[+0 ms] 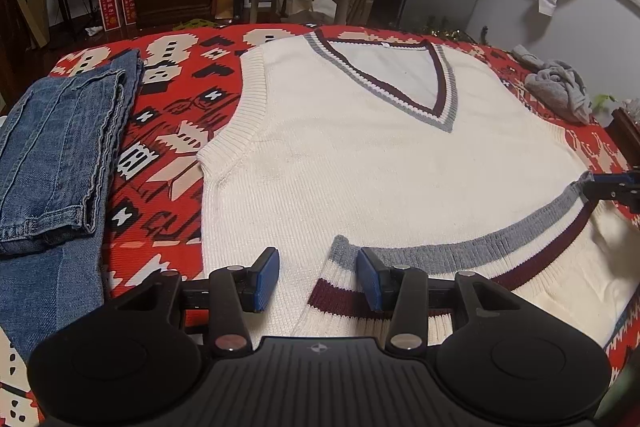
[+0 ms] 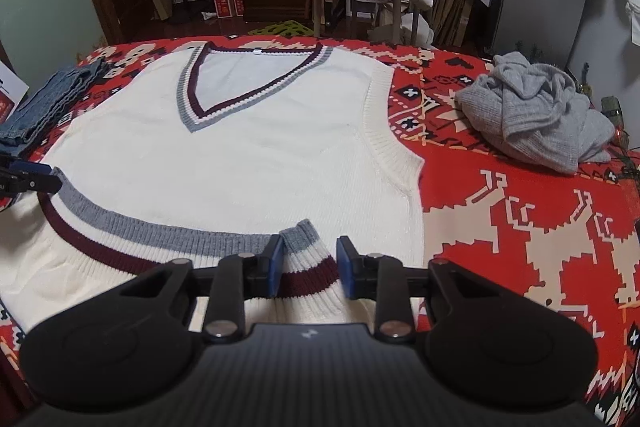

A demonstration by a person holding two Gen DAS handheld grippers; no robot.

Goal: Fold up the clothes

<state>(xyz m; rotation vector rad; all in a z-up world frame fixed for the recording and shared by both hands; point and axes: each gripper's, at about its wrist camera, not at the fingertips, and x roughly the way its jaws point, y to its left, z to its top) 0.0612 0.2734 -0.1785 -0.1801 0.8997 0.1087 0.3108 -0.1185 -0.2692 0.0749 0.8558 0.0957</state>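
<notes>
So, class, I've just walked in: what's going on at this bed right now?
A person is folding a white knit vest spread on a red patterned blanket, with a handheld gripper in each hand. The bottom hem has been brought up over the body. The left gripper and right gripper each sit at a hem corner with fingers open. Folded jeans lie to the left and a crumpled grey garment waits on the right.
</notes>
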